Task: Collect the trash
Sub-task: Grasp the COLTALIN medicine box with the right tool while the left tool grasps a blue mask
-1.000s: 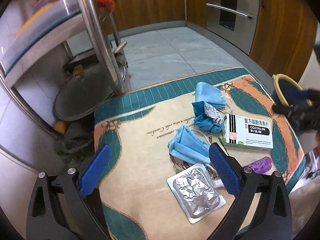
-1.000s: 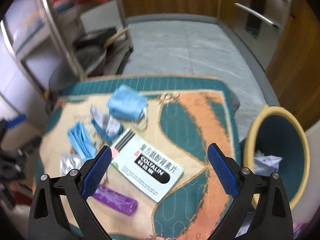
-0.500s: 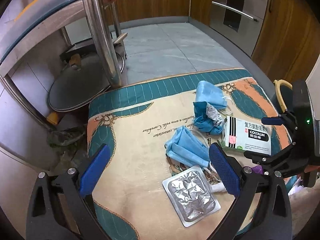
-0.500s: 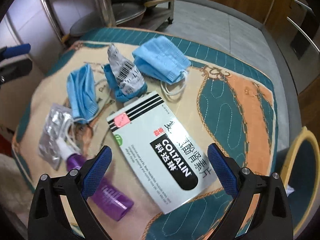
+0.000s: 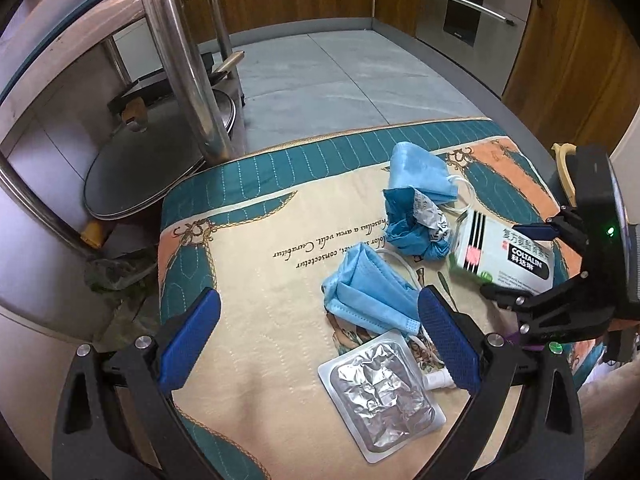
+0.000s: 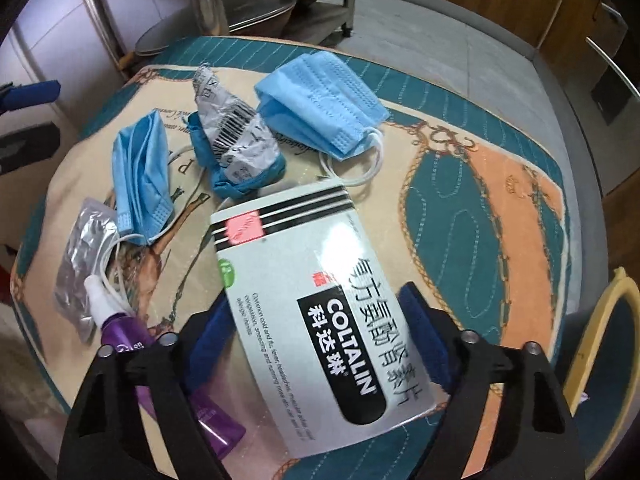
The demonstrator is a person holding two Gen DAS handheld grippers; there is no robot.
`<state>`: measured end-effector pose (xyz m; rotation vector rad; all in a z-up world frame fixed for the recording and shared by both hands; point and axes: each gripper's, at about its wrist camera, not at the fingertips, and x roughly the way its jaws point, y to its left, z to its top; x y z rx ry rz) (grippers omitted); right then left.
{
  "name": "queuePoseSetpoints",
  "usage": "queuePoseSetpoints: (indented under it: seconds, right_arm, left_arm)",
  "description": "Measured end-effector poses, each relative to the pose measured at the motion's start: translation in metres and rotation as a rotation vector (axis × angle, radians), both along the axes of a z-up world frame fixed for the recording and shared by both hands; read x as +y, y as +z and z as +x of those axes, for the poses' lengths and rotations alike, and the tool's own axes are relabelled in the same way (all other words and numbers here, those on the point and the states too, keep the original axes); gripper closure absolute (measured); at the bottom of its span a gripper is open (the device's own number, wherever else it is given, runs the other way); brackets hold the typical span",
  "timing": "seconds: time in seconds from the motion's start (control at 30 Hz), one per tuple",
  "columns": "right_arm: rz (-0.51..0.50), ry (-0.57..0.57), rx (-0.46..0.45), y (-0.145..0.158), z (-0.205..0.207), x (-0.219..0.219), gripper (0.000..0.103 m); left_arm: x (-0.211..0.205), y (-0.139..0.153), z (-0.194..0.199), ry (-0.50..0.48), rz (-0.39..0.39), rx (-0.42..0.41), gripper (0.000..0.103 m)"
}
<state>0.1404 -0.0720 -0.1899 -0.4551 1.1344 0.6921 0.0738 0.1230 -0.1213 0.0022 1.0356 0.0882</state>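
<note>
So the right gripper (image 6: 316, 344) has dropped onto the medicine box (image 6: 320, 304) and its jaws are closing around it; looks like the pads touch, hard to say. Left gripper (image 5: 320, 340) hangs wide open over the mat (image 5: 248, 280). Bin (image 6: 600, 344) sits just right.

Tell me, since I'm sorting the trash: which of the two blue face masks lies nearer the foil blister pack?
The folded mask between the left gripper fingers; its edge borders the blister pack. The other mask lies beyond the crumpled wrapper.
</note>
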Motion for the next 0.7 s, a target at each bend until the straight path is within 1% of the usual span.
queuePoseSetpoints:
  seconds: [0.03, 0.13, 0.23, 0.4, 0.53, 0.6, 0.67, 0.7]
  right_arm:
    - [0.013, -0.011, 0.014, 0.001, 0.001, -0.002, 0.025]
    - [0.024, -0.023, 0.016, 0.006, 0.001, -0.005, 0.027]
    - [0.068, -0.044, 0.024, 0.015, 0.002, -0.014, 0.027]
    - [0.091, -0.073, 0.022, 0.022, 0.003, -0.025, 0.027]
    - [0.096, -0.071, 0.021, 0.023, 0.004, -0.028, 0.027]
    - [0.104, -0.071, 0.022, 0.024, 0.004, -0.028, 0.027]
    - [0.110, -0.074, 0.025, 0.024, 0.005, -0.030, 0.027]
    - [0.113, -0.073, 0.028, 0.024, 0.004, -0.032, 0.027]
  left_arm:
    - [-0.001, -0.001, 0.001, -0.002, 0.000, 0.003, 0.006]
    - [-0.003, -0.006, 0.004, -0.004, -0.004, 0.017, 0.006]
    - [-0.007, -0.018, 0.008, -0.010, -0.002, 0.032, 0.006]
    - [-0.012, -0.039, 0.017, -0.017, 0.020, 0.071, 0.006]
    - [-0.014, -0.043, 0.025, -0.002, -0.038, 0.078, 0.006]
    - [-0.015, -0.045, 0.028, 0.012, -0.036, 0.085, 0.009]
    - [-0.020, -0.050, 0.032, 0.010, -0.041, 0.105, 0.021]
    - [-0.023, -0.052, 0.034, 0.002, -0.043, 0.115, 0.022]
